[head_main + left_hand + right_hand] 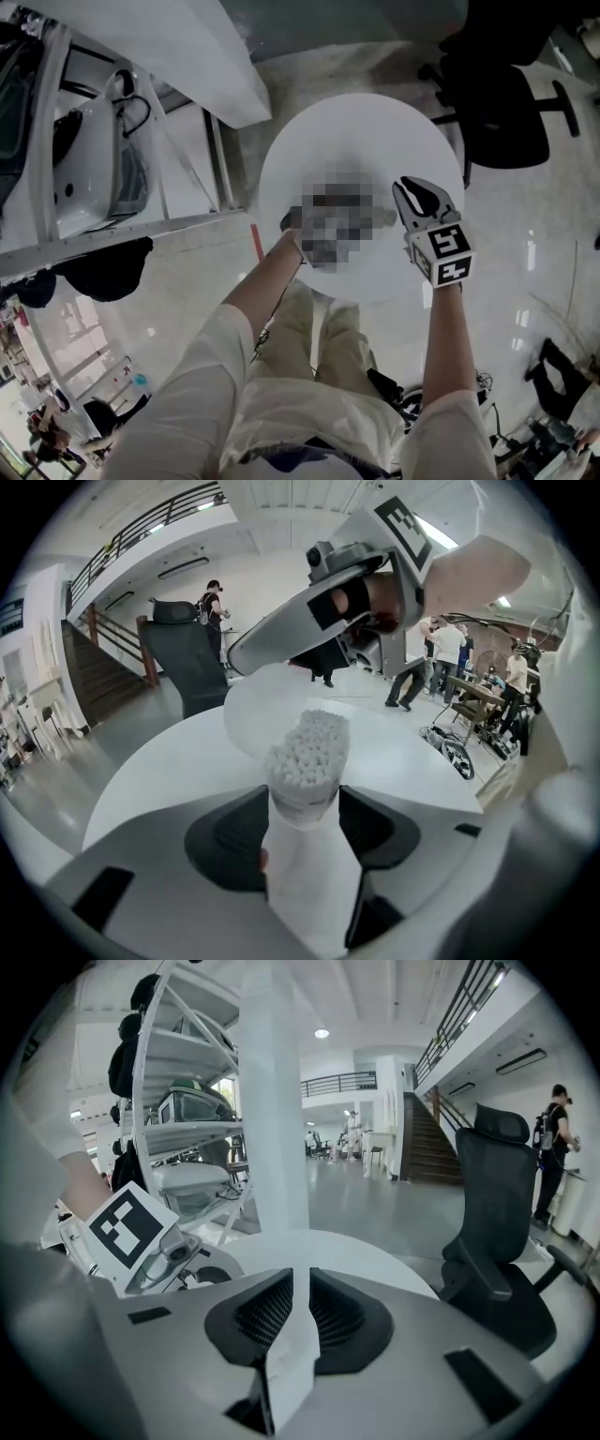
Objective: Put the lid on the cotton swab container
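Blur covered the middle of the round table in the head view, leaving only a dark edge of the left gripper and hiding the cotton swab container. The lid ran off the right gripper view's top edge. Distant people were too small to tell apart.

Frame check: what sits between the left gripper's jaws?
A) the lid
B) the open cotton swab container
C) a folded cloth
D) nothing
B: the left gripper view shows the cotton swab container, with its swab tips uncovered, clamped between the jaws of the left gripper. The lid is held apart from it by the right gripper.
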`<state>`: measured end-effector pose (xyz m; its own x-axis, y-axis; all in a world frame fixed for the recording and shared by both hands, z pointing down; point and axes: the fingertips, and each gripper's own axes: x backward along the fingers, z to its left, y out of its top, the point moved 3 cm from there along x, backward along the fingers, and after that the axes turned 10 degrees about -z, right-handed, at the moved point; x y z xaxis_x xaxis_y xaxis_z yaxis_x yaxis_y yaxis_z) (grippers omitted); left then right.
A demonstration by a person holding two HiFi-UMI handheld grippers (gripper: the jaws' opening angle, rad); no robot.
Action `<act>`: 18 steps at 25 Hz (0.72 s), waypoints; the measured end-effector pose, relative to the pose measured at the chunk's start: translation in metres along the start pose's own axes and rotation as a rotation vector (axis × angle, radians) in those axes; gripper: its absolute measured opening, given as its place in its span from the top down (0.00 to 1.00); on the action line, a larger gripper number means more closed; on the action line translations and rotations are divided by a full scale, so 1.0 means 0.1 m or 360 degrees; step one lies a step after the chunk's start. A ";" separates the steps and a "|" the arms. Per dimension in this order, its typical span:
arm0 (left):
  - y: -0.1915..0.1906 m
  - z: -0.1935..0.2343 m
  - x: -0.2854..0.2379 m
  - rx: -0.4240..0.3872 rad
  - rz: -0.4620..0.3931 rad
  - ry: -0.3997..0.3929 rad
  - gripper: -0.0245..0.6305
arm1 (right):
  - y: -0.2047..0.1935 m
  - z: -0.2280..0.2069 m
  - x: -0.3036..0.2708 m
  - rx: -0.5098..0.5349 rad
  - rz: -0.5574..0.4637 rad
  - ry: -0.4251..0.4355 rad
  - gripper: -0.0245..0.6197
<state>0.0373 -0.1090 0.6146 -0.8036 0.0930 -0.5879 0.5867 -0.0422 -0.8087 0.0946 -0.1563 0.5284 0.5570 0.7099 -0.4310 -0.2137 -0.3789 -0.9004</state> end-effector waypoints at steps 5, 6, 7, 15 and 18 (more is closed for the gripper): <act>-0.01 0.00 0.01 -0.0001 0.0004 -0.0001 0.61 | -0.06 0.05 0.09 -0.0024 0.0010 0.0001 0.87; -0.01 0.00 0.01 -0.0001 0.0005 0.0001 0.61 | -0.08 0.07 0.11 -0.0023 0.0015 0.0008 0.87; -0.01 0.00 0.01 0.0000 0.0006 0.0003 0.61 | -0.10 0.09 0.12 -0.0019 0.0022 0.0018 0.87; -0.01 0.01 0.01 0.0011 0.0006 0.0016 0.61 | -0.24 0.30 0.18 0.0080 0.0112 0.0110 0.90; 0.00 0.00 0.00 0.0012 0.0007 0.0017 0.61 | -0.27 0.35 0.18 0.0117 0.0131 0.0123 0.90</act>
<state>0.0368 -0.1094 0.6148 -0.7998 0.1032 -0.5914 0.5896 -0.0504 -0.8061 0.0825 -0.1124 0.5426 0.5948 0.6291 -0.5005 -0.3180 -0.3876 -0.8652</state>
